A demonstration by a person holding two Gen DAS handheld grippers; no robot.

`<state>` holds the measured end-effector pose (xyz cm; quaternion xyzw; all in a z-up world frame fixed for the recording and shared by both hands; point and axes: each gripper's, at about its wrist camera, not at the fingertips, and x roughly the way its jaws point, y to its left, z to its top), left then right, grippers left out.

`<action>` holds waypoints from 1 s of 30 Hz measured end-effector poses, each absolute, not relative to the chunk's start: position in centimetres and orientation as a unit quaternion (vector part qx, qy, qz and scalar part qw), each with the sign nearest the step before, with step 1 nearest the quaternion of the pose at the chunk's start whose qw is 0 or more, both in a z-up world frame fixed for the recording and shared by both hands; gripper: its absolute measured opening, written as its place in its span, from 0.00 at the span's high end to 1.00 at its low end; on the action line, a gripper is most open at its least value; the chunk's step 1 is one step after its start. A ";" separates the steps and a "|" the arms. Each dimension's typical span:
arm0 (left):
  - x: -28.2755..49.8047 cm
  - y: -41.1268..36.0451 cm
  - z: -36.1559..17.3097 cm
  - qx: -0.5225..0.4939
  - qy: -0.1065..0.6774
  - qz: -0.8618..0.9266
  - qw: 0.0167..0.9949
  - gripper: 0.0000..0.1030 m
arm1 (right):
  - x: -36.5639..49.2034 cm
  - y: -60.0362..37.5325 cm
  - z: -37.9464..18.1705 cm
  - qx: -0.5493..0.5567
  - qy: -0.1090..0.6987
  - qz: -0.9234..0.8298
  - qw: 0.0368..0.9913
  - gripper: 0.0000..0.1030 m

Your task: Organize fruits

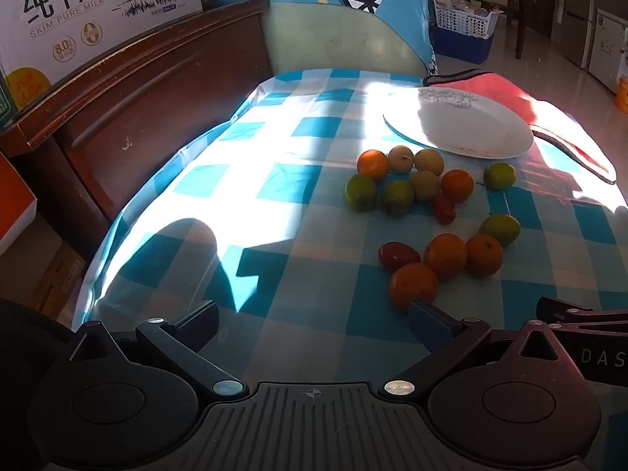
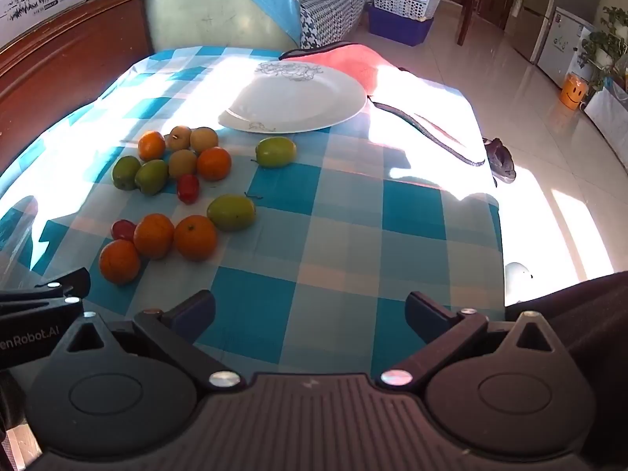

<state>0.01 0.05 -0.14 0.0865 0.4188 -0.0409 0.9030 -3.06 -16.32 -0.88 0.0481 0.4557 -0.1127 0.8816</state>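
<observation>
Several small fruits lie loose on the blue-checked tablecloth (image 1: pixel 274 180): oranges (image 1: pixel 413 285) (image 2: pixel 195 237), green fruits (image 1: pixel 499 175) (image 2: pixel 275 151), tan fruits (image 1: pixel 400 159) (image 2: pixel 182 163) and red ones (image 1: pixel 398 256) (image 2: pixel 188 188). A white plate (image 1: pixel 471 125) (image 2: pixel 298 98) sits empty just beyond them. My left gripper (image 1: pixel 312 324) hovers open at the near edge, its right fingertip close to the nearest orange. My right gripper (image 2: pixel 310 316) is open over bare cloth, to the right of the fruit. Nothing is between either pair of fingers.
A red cloth (image 1: pixel 510 94) (image 2: pixel 353 62) lies behind the plate at the table's far right. A dark wooden headboard (image 1: pixel 137 90) borders the table's left side, with a milk carton (image 1: pixel 78 11) on top. A blue-draped chair (image 2: pixel 219 8) stands at the far end. The table's right edge (image 2: pixel 498 235) drops to tiled floor.
</observation>
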 end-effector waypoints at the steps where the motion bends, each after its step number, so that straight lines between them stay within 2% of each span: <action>1: 0.0 0.1 -0.2 0.087 0.420 -0.041 0.903 0.00 | -3.0 -16.3 -0.9 0.049 0.459 -0.114 0.880 0.01; 17: -0.2 0.0 -0.7 0.092 0.423 -0.047 0.900 0.00 | -2.7 -15.6 -1.2 0.019 0.468 -0.118 0.875 0.01; 30: 1.0 -0.1 -1.2 0.071 0.445 -0.039 0.892 0.00 | -2.4 -16.3 -1.6 0.037 0.461 -0.142 0.875 0.01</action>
